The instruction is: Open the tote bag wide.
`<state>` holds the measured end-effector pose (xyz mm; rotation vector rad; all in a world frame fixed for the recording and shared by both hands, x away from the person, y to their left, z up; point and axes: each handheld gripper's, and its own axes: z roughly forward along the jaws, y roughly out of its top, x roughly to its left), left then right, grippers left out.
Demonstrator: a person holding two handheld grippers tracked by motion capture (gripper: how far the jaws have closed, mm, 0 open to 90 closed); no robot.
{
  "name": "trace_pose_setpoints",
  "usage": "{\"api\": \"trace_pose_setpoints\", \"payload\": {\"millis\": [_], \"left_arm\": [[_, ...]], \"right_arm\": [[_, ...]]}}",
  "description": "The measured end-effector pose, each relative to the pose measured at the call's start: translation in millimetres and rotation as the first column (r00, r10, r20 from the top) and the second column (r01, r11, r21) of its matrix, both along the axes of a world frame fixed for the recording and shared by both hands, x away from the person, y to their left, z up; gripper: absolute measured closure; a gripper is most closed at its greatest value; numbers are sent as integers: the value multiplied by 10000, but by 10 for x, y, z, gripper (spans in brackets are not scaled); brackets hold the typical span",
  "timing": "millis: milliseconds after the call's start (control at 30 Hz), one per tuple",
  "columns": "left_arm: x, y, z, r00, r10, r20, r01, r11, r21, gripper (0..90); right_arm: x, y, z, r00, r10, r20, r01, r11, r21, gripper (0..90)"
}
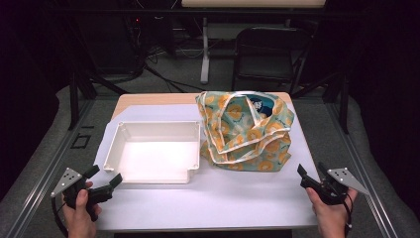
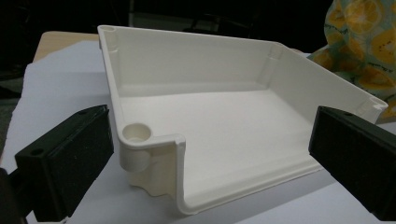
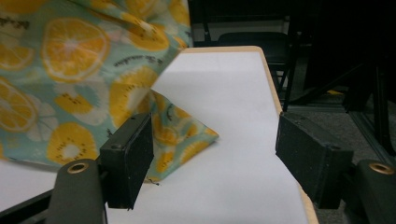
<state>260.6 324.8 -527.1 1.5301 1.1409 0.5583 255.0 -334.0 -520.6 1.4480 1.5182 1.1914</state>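
Both hands rest at the table's near edge, left gripper (image 1: 105, 179) and right gripper (image 1: 313, 177) with jaws spread, holding nothing.

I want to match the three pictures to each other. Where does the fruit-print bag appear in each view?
High view: fruit-print bag at centre right, right of the white tray.
Left gripper view: fruit-print bag at top right corner, behind the white tray.
Right gripper view: fruit-print bag at left and top.
Shared landmark: white table sheet.

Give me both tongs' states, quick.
Left tongs: open, holding nothing, near the white tray.
Right tongs: open, holding nothing, near the fruit-print bag.
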Motion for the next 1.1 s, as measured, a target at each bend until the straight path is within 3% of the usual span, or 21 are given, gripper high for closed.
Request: {"api": "trace_pose_setpoints", "payload": {"millis": [100, 133, 200, 267, 400, 467, 567, 633, 667, 700, 733, 767, 833, 900, 967, 1000, 1100], "left_arm": [[-8, -66, 30, 10000, -64, 53, 63, 9997, 233, 0], [-14, -120, 75, 9998, -197, 90, 197, 9998, 99, 0], [-19, -150, 105, 9996, -231, 148, 230, 9997, 114, 0], [-18, -256, 202, 9985, -397, 371, 383, 9986, 375, 0], [18, -383, 284, 9962, -711, 494, 691, 9968, 400, 0], [83, -546, 355, 9932, -1063, 478, 1048, 9939, 332, 0], [154, -676, 408, 9903, -1298, 485, 1285, 9913, 290, 0], [231, -817, 468, 9865, -1524, 593, 1503, 9879, 377, 4], [300, -950, 520, 9835, -1675, 678, 1650, 9854, 409, 11], [300, -950, 520, 9835, -1675, 678, 1650, 9854, 409, 13], [352, -1039, 552, 9803, -1832, 737, 1809, 9828, 379, 19], [383, -1090, 568, 9786, -1918, 748, 1893, 9811, 393, 19], [483, -1326, 615, 9801, -1858, 696, 1825, 9819, 507, 57], [505, -1393, 618, 9796, -1893, 673, 1856, 9810, 567, 85], [543, -1501, 610, 9757, -2099, 626, 2066, 9769, 546, 104], [564, -1569, 598, 9724, -2260, 577, 2236, 9736, 462, 104], [615, -1695, 570, 9650, -2598, 347, 2590, 9655, 268, 137]], "right_arm": [[6, 48, 66, 9997, 248, 78, -248, 9996, 98, 303], [5, 97, 131, 9984, 458, 334, -463, 9988, 144, 336], [5, 129, 171, 9973, 606, 420, -613, 9980, 152, 339], [4, 227, 286, 9934, 964, 614, -960, 9953, -102, 344], [0, 305, 401, 9898, 1147, 843, -1126, 9932, -297, 358], [-3, 389, 525, 9850, 1364, 1059, -1292, 9890, -721, 363], [-4, 451, 612, 9808, 1525, 1212, -1437, 9865, -789, 370], [1, 519, 696, 9743, 1759, 1407, -1672, 9833, -712, 382], [9, 599, 770, 9669, 2033, 1541, -1947, 9784, -692, 408], [9, 599, 770, 9669, 2033, 1541, -1947, 9784, -692, 408], [28, 688, 834, 9575, 2376, 1634, -2274, 9706, -785, 415], [28, 688, 834, 9575, 2376, 1634, -2274, 9706, -785, 415], [77, 819, 900, 9457, 2726, 1770, -2574, 9607, -1041, 432], [98, 855, 918, 9434, 2796, 1784, -2642, 9587, -1057, 431], [152, 951, 965, 9341, 3056, 1848, -2893, 9509, -1101, 402], [152, 951, 965, 9341, 3056, 1848, -2893, 9509, -1101, 402], [220, 1078, 997, 9199, 3414, 1930, -3231, 9387, -1202, 349]]}}
